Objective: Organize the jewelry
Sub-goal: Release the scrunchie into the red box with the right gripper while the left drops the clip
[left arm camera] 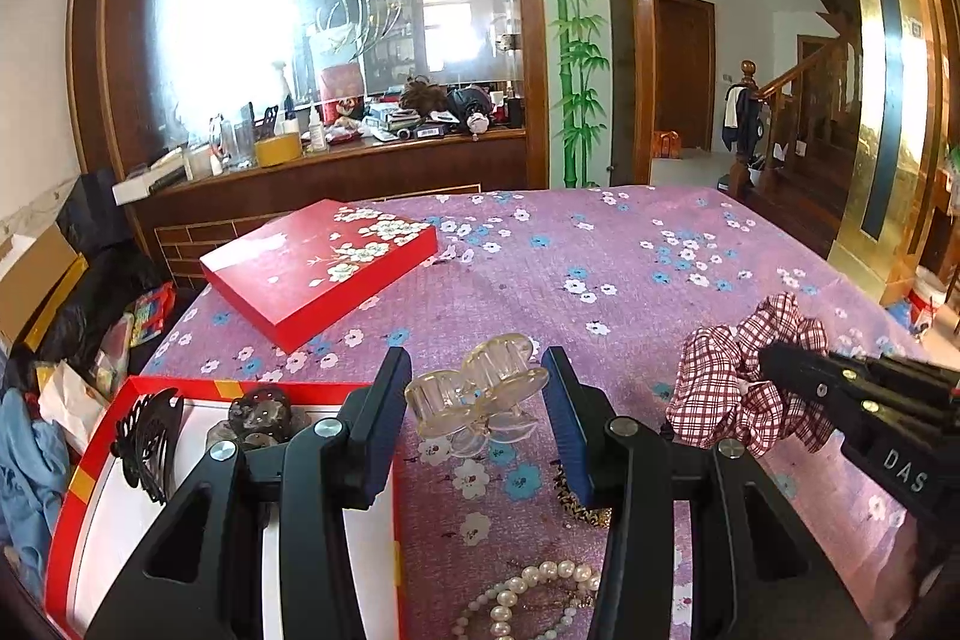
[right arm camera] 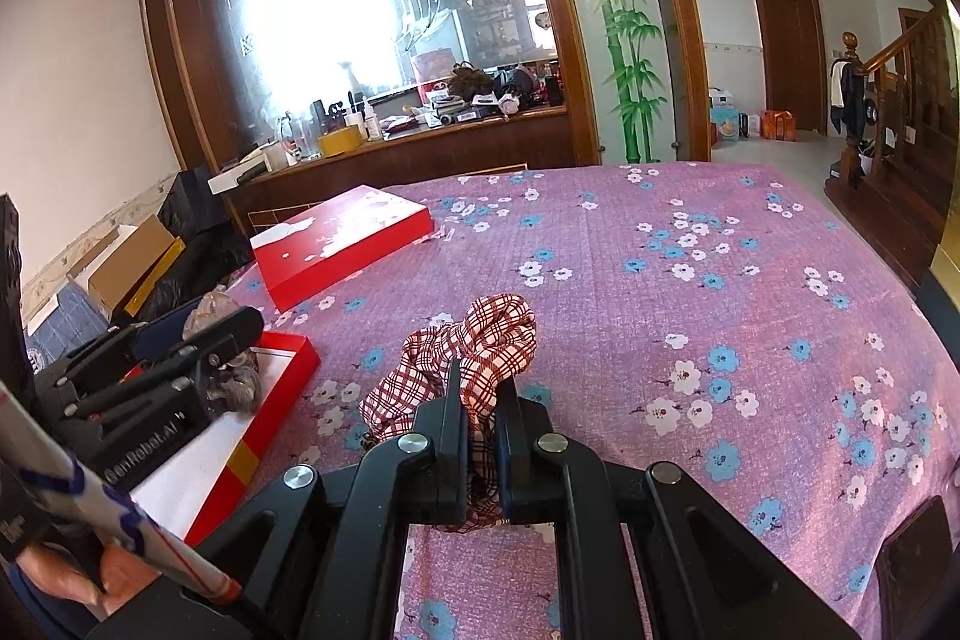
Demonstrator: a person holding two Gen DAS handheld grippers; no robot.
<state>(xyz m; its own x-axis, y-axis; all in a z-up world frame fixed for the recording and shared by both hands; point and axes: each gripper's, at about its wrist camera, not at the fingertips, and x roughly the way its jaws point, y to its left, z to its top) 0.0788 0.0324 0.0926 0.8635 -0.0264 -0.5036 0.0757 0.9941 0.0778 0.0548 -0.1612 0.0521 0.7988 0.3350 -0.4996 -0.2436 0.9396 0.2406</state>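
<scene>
On the floral cloth, our right gripper pinches the plaid scrunchie. Our left gripper stands half-spread around the clear hair claw, not pressing it. We should carry each over the open red box before releasing.

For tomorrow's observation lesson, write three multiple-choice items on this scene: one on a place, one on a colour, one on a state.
1. Where does the pearl necklace lie?
A. on the flowered tablecloth
B. in the open red box
C. on the closed red lid

2. What colour is the checked scrunchie?
A. blue and yellow
B. dark red and white
C. plain black

3. How does the right gripper stand?
A. wide open, empty
B. shut on the scrunchie
C. shut on a hair claw

Answers:
1 A, the pearls rest on the cloth beside the box.
2 B, its checks are dark red on white.
3 B, the jaws pinch the fabric between them.
</scene>
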